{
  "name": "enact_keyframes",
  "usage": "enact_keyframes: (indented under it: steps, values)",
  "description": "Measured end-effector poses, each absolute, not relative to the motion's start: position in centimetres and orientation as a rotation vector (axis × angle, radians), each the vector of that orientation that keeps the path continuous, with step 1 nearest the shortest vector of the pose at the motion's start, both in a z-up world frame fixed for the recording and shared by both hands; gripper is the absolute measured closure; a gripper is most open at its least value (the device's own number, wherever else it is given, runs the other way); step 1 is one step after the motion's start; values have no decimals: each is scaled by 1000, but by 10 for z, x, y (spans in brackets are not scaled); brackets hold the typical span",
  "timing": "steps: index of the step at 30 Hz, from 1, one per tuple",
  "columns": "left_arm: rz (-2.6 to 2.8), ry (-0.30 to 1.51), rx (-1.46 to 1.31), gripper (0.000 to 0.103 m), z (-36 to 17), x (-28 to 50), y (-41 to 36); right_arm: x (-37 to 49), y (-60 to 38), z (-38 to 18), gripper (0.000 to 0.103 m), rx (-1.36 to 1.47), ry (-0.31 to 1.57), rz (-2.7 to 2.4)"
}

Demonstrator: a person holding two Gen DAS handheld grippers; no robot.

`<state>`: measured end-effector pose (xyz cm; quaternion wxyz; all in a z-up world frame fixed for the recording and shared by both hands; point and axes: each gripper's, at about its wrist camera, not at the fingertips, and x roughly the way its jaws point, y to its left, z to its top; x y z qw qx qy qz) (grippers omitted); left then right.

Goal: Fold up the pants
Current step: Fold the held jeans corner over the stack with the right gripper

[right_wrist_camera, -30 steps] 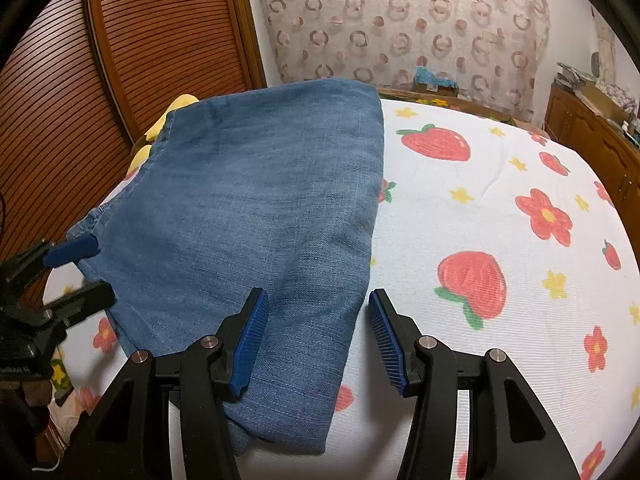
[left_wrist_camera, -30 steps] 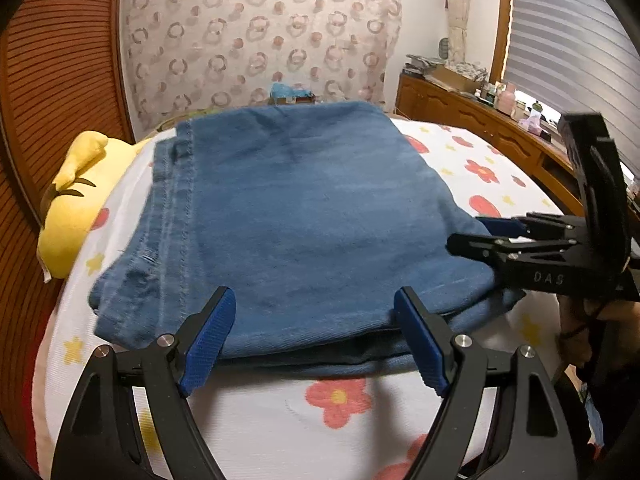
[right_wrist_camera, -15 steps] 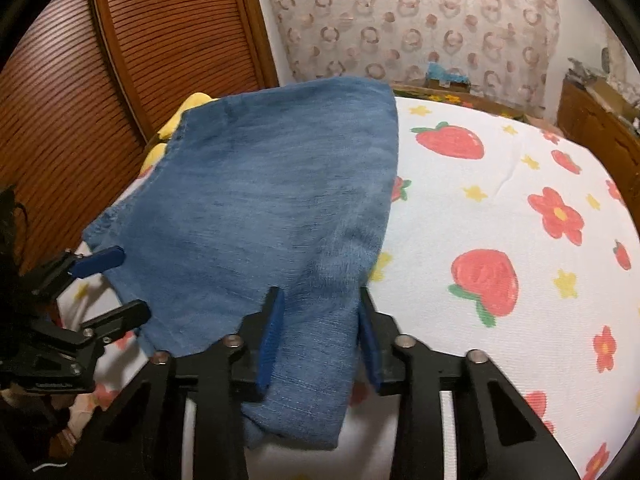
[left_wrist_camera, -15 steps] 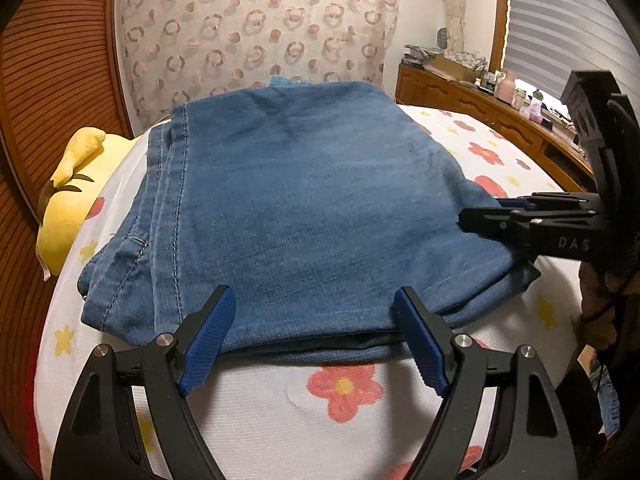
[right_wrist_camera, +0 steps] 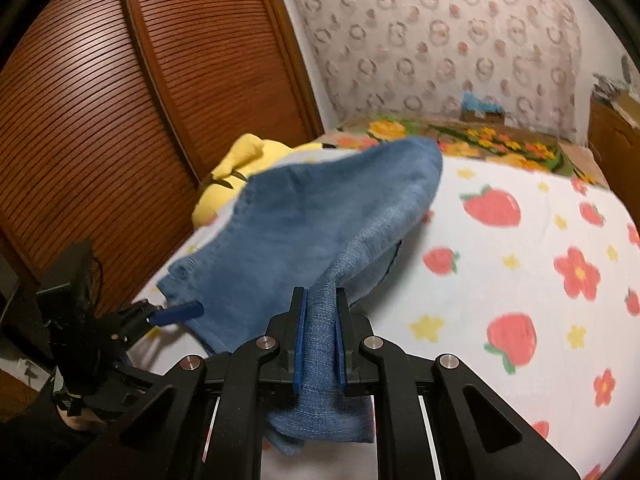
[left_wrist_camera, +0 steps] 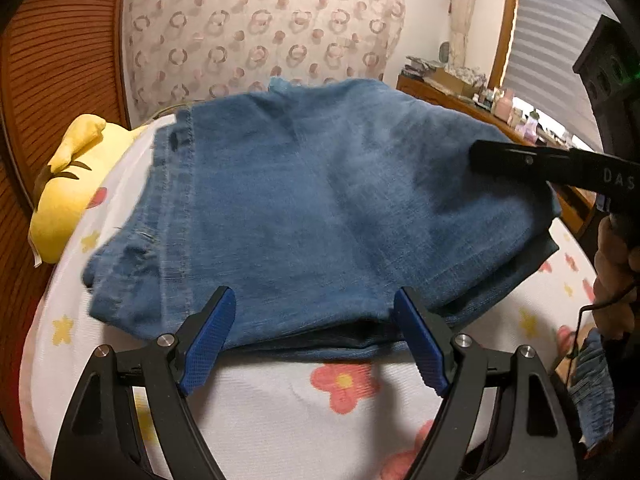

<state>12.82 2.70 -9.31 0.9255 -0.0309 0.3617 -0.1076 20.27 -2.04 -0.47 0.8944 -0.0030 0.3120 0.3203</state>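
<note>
Folded blue denim pants [left_wrist_camera: 320, 208] lie on the bed. My left gripper [left_wrist_camera: 316, 336] stands open at their near edge, blue pads on either side of the fold and apart from the cloth. My right gripper [right_wrist_camera: 320, 296] is closing its jaws, and both pads press on a bunched strip of the pants [right_wrist_camera: 304, 232], whose near corner hangs below them. That side of the pants is lifted off the sheet. In the left wrist view the right gripper [left_wrist_camera: 520, 160] reaches in from the right over the raised edge. The left gripper [right_wrist_camera: 168, 320] shows at the pants' left corner.
A yellow plush toy [left_wrist_camera: 68, 200] lies beside the pants against the slatted wooden door [right_wrist_camera: 120, 120]. The bed sheet [right_wrist_camera: 520, 280] is white with flowers and strawberries. A cluttered wooden dresser [left_wrist_camera: 460, 96] runs along the right wall. A person's hand [left_wrist_camera: 616, 272] holds the right gripper.
The right gripper went from open astride the pants' edge to pinched on it, then rose, lifting that side off the sheet. The left gripper stayed open in place.
</note>
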Motion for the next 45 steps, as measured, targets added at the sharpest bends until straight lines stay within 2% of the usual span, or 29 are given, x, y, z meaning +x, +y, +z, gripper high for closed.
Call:
enact_keyframes:
  steps: [9, 16, 24, 36, 40, 42, 45]
  values:
    - [-161, 661, -98, 21, -62, 104, 67, 194, 22, 26, 92, -82, 576, 748]
    - [-80, 618, -111, 21, -47, 90, 108, 201, 73, 28, 93, -141, 566, 817]
    - [-7, 610, -145, 21, -47, 80, 144, 216, 113, 15, 93, -170, 604, 877]
    - [26, 612, -175, 21, -52, 73, 163, 250, 147, -38, 92, -161, 777, 929]
    - [22, 611, -175, 21, -52, 74, 162, 254, 142, -24, 80, -140, 767, 938]
    - [16, 608, -172, 21, -51, 74, 159, 250, 136, -14, 69, -150, 745, 917]
    - [0, 606, -163, 21, -48, 76, 152, 243, 124, 7, 65, -156, 690, 910]
